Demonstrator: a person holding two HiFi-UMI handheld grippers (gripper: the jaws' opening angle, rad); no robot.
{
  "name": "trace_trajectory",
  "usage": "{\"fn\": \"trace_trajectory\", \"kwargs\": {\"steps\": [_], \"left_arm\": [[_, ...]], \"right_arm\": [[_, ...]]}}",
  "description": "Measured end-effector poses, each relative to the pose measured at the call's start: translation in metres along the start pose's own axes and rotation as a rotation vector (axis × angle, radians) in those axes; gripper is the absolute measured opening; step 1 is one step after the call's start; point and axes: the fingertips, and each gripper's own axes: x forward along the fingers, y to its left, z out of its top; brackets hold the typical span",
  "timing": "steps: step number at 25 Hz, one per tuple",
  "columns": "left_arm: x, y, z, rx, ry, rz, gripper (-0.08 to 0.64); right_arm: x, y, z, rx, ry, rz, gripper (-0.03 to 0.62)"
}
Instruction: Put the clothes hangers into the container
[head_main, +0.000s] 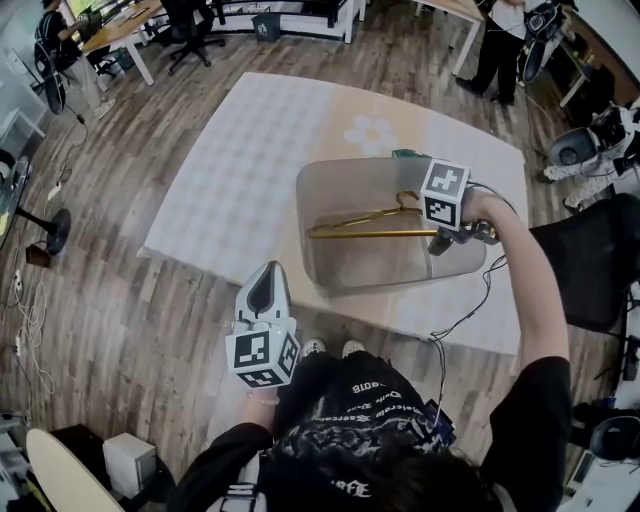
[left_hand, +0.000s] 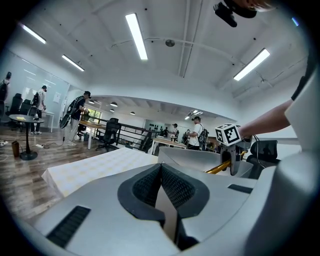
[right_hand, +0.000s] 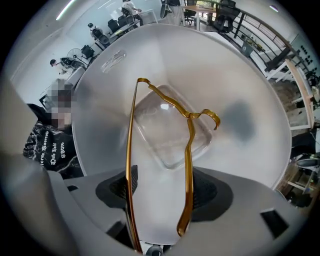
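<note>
Over container (head_main: 312, 200) on mat (head_main: 230, 170), right tongs (right_hand: 165, 196) gripping gold hanger (right_hand: 131, 150), left tongs (left_hand: 161, 172) closed.

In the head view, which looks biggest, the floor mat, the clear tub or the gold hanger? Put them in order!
1. Floor mat, easily the largest.
2. Clear tub, which sits on the mat.
3. Gold hanger, the smallest, since it fits inside the tub.

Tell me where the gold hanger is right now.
In the head view the gold hanger is right of centre, over the open clear container on the mat, one end held by the right gripper.
</note>
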Motion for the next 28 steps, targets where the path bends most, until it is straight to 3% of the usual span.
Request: {"fn": "trace_trajectory", "kwargs": {"steps": [20,28], "left_arm": [[0.002,-0.011,-0.018,0.004,0.035,0.003,0.02],[0.006,-0.017,-0.023,0.009,0.047,0.002,0.02]], "right_arm": [[0.052,-0.006,0.004,-0.04,0.11,0.023,0.327],[0.059,-0.013,0.005,-0.075,0.076,0.006,0.331]]}}
